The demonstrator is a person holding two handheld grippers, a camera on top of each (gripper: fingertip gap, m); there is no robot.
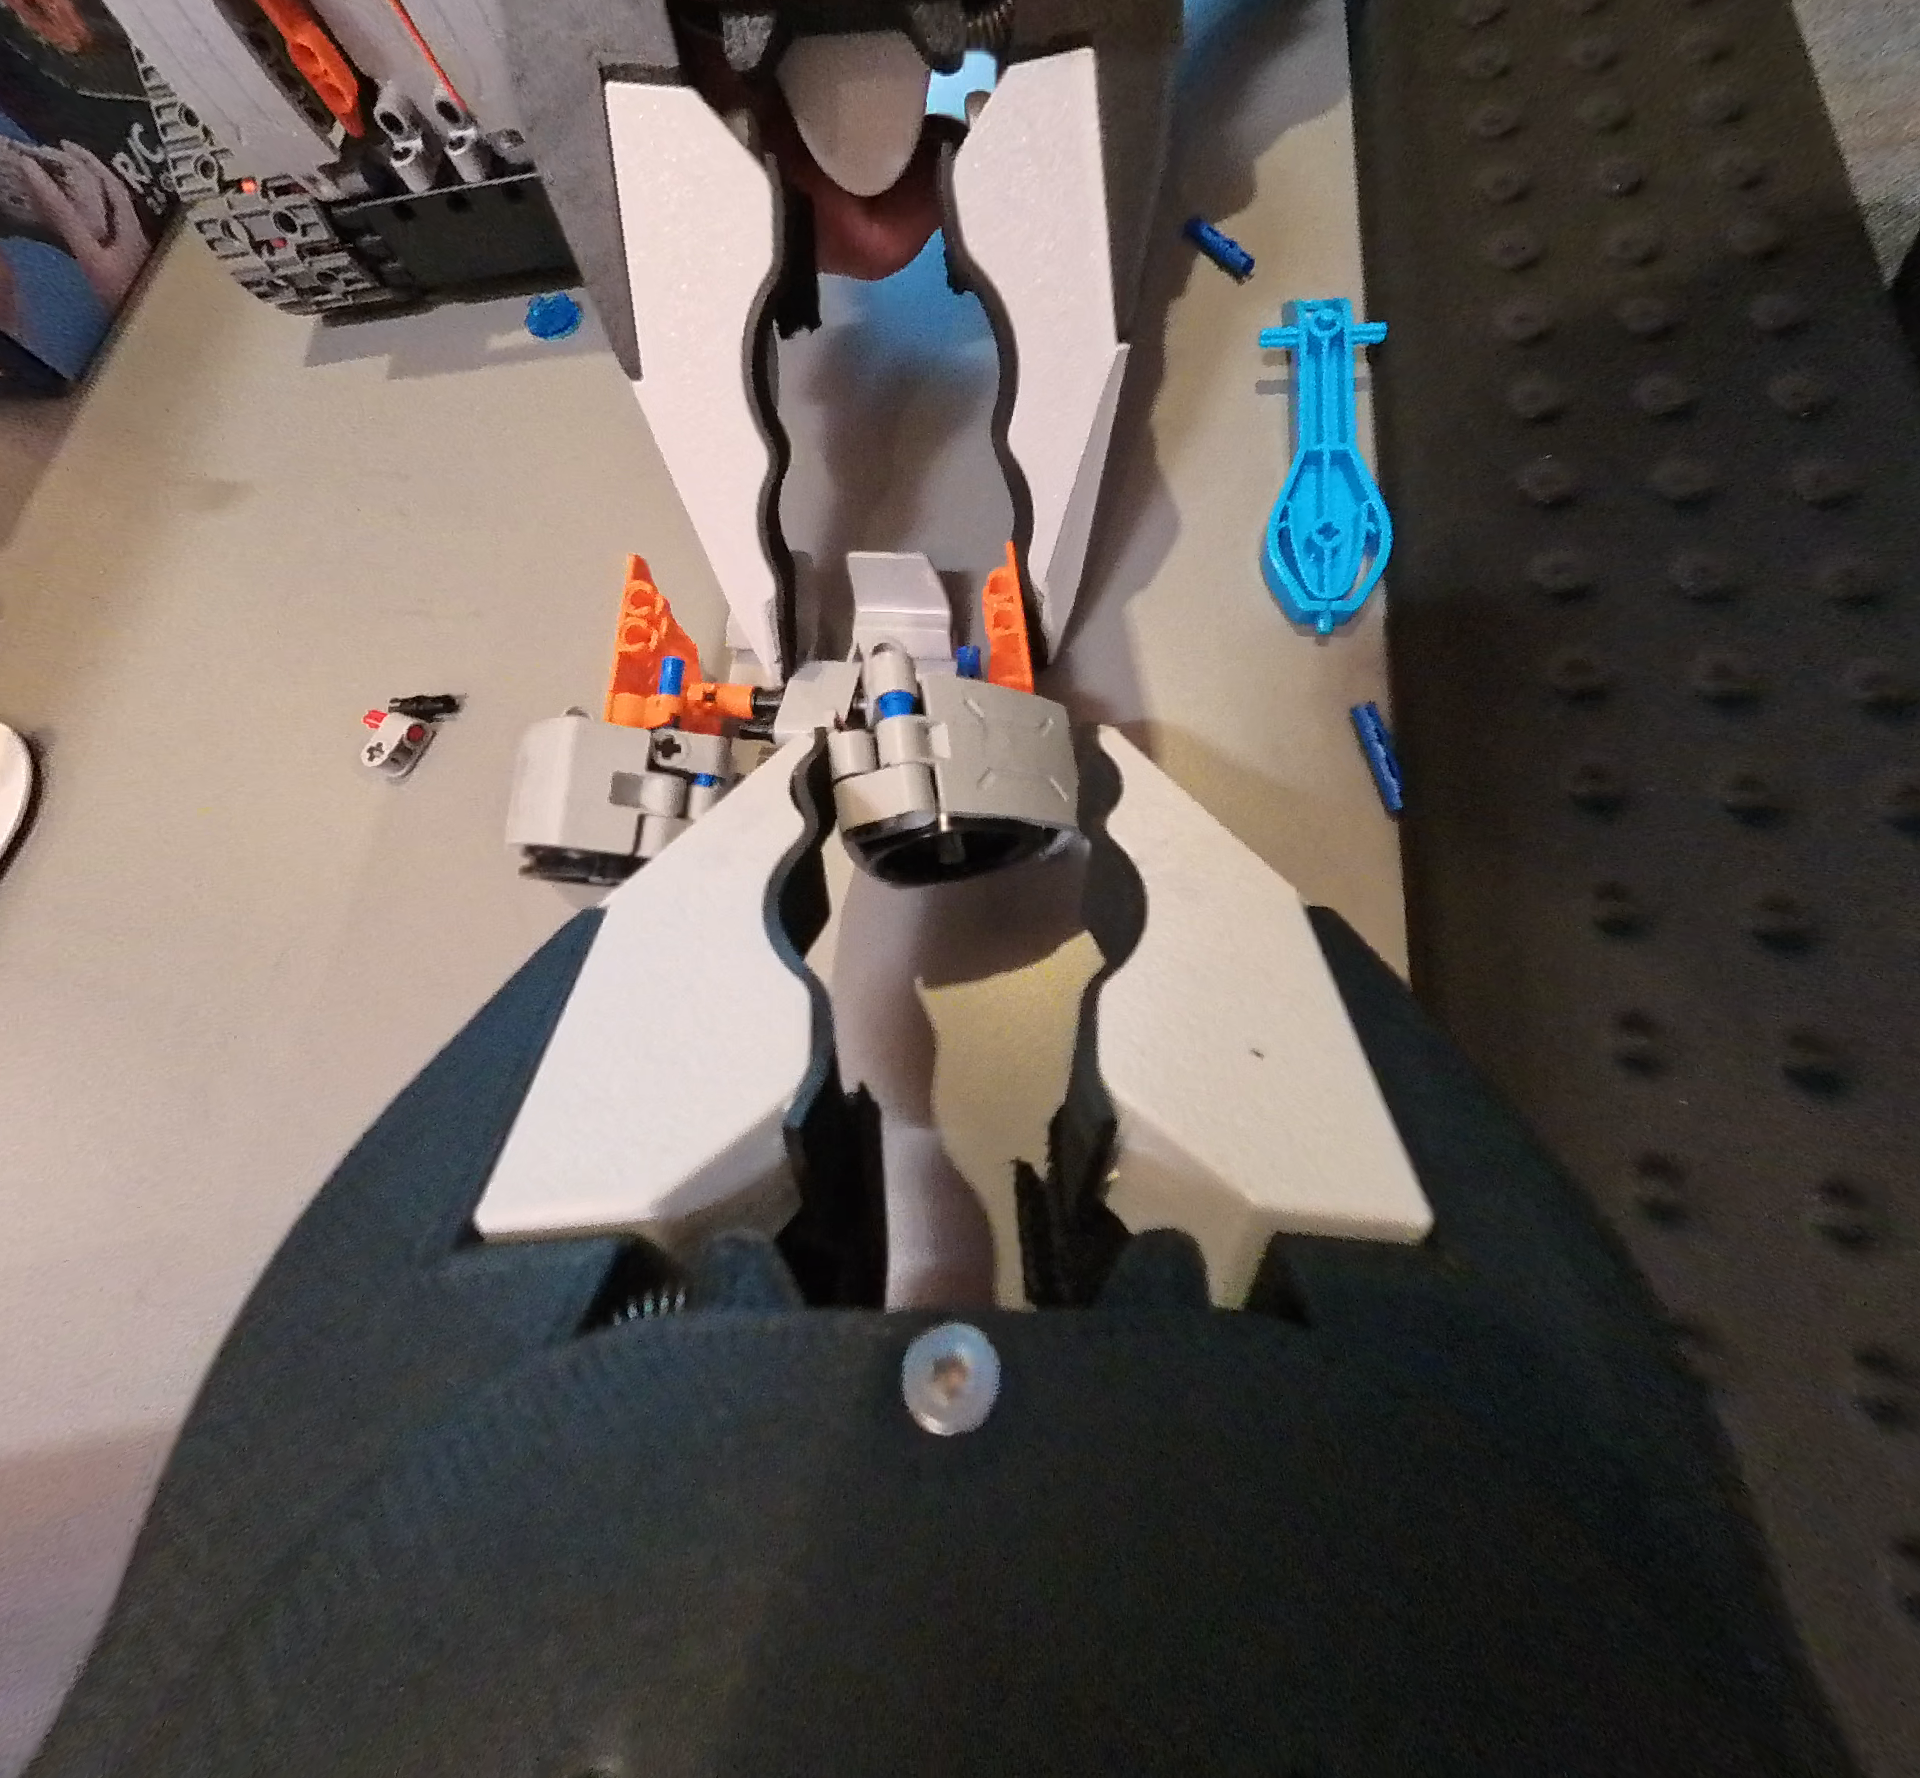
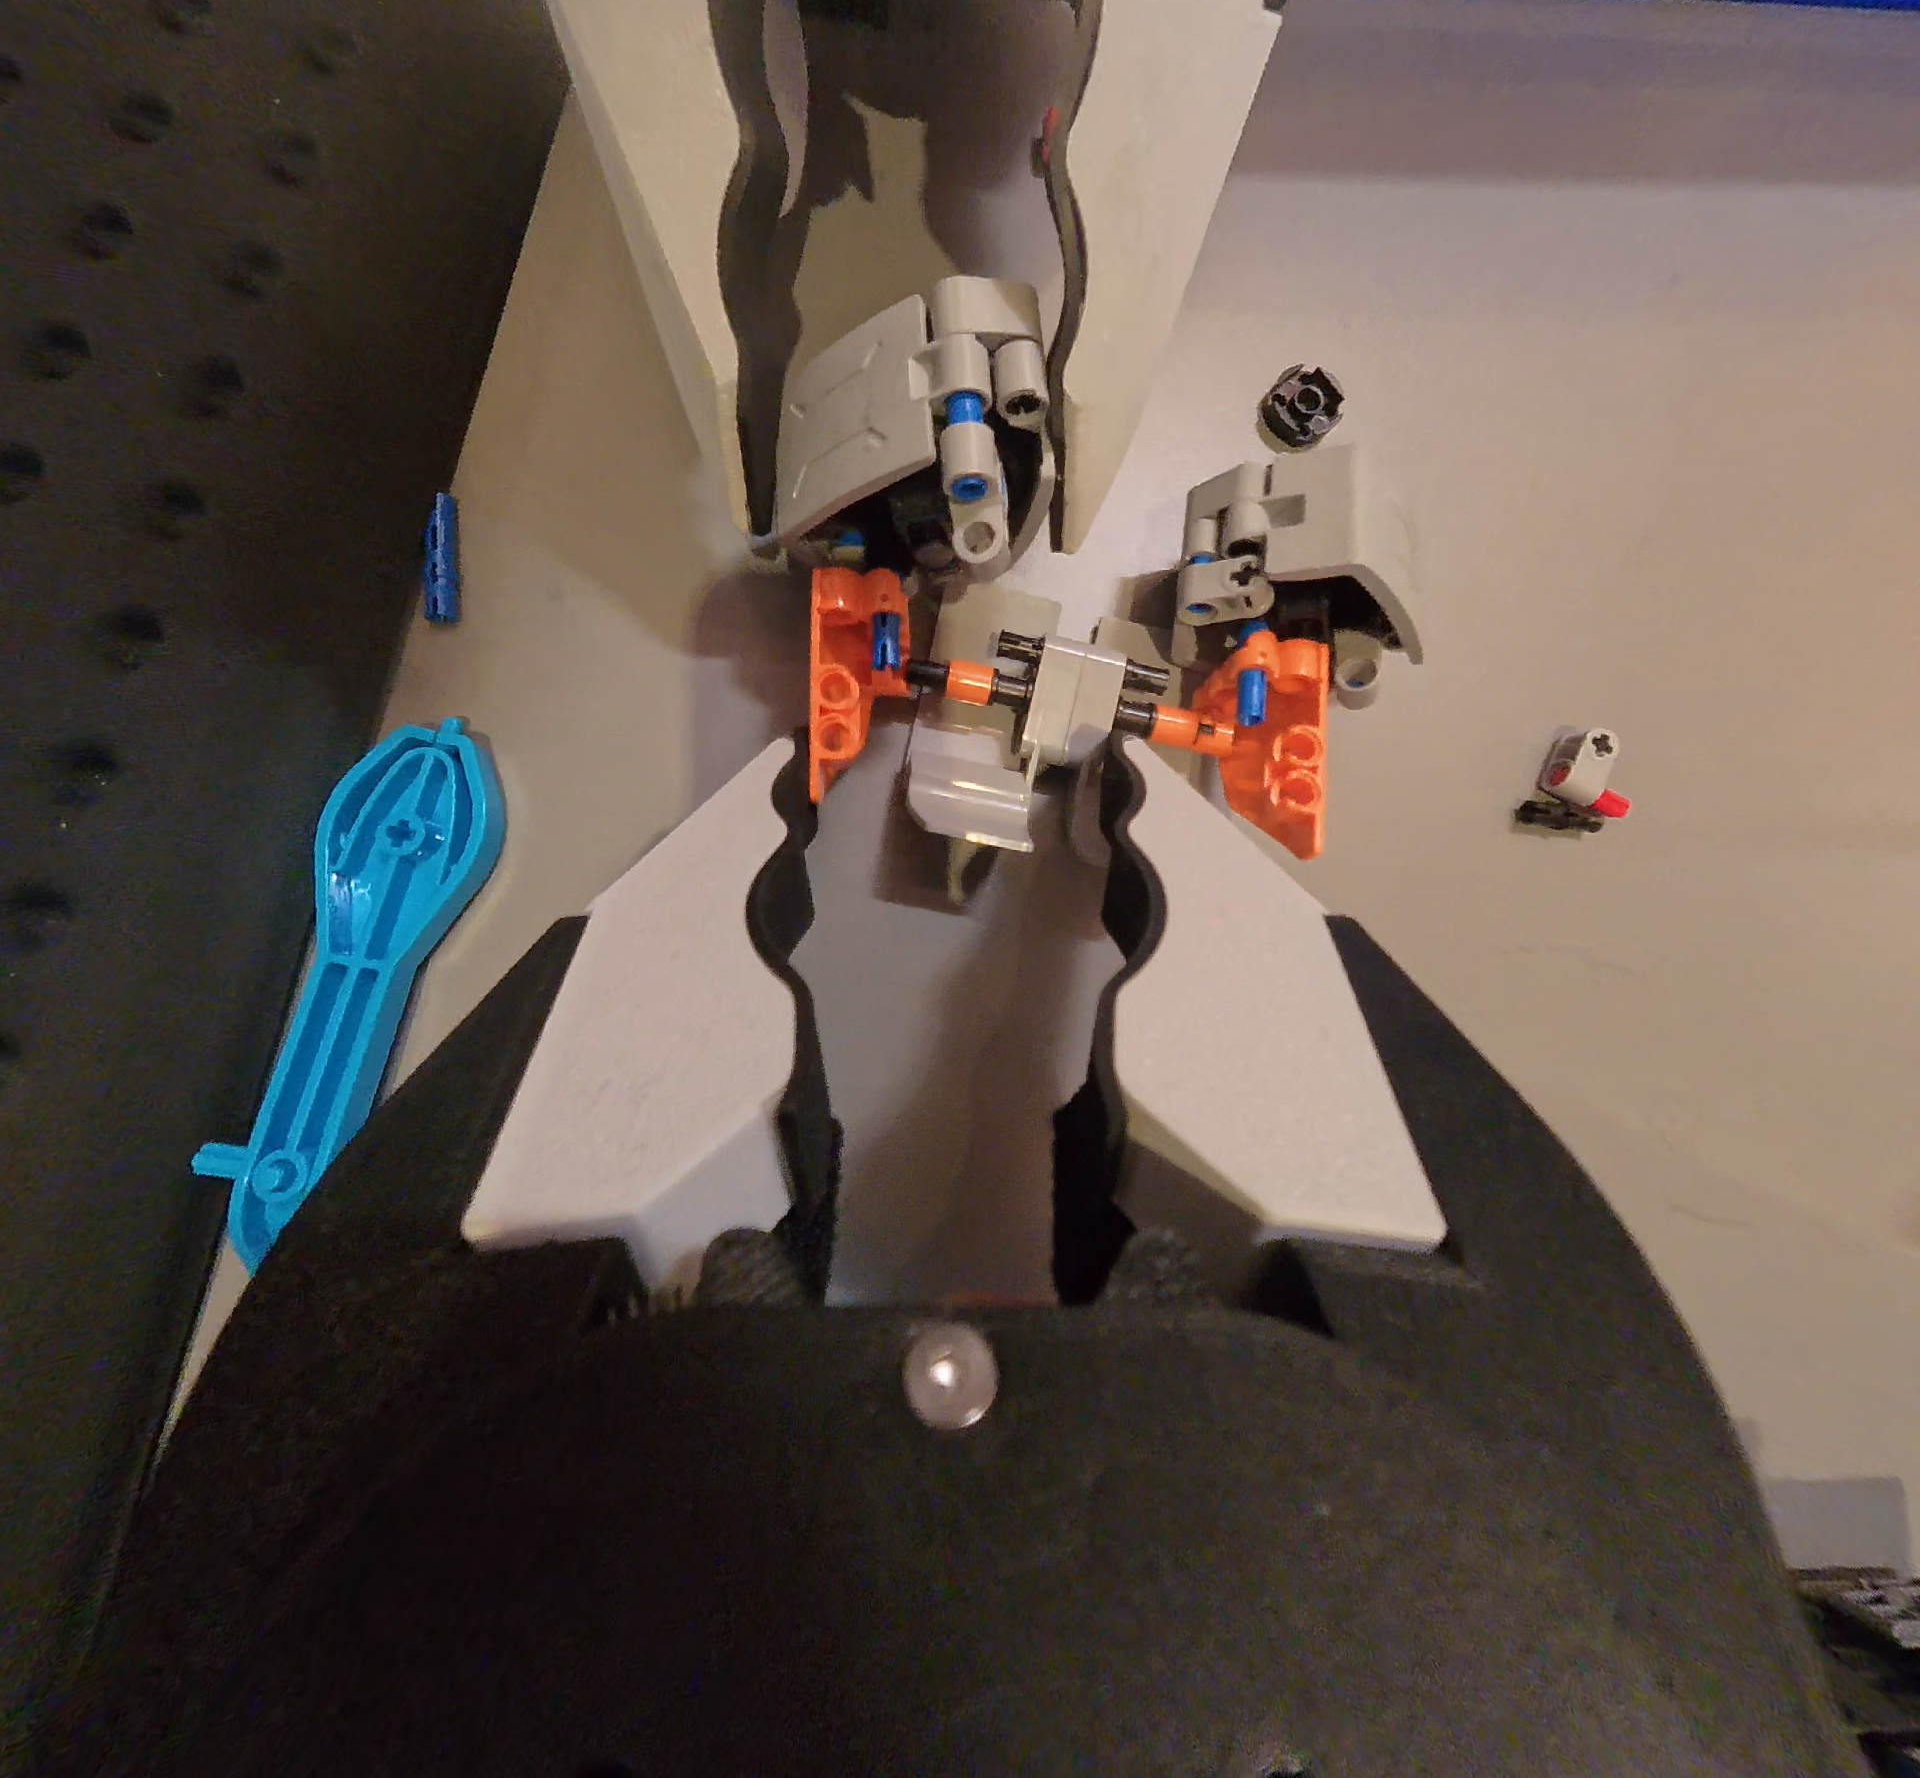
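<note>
While both grippers meet over the toy-brick assembly (image 2: 1060,689) mid-worktop, each takes one end.
Left gripper (image 1: 951,793) seems clenched on a grey wheel housing (image 1: 966,772); right gripper (image 2: 956,783) brackets the grey centre block, grip unclear, probably steadying it; blue tool (image 2: 364,959) lies by the mat-side edge.

Warm, dim indoor light casts soft shadows on the beige table (image 1: 260,949), the wide-angle lens bends both frames' edges, and the dark mat (image 1: 1662,689) at right smears into blur.

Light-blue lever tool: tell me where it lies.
The light-blue lever tool lies flat at the table's edge beside the dark dimpled mat, left in the right wrist view.
</note>
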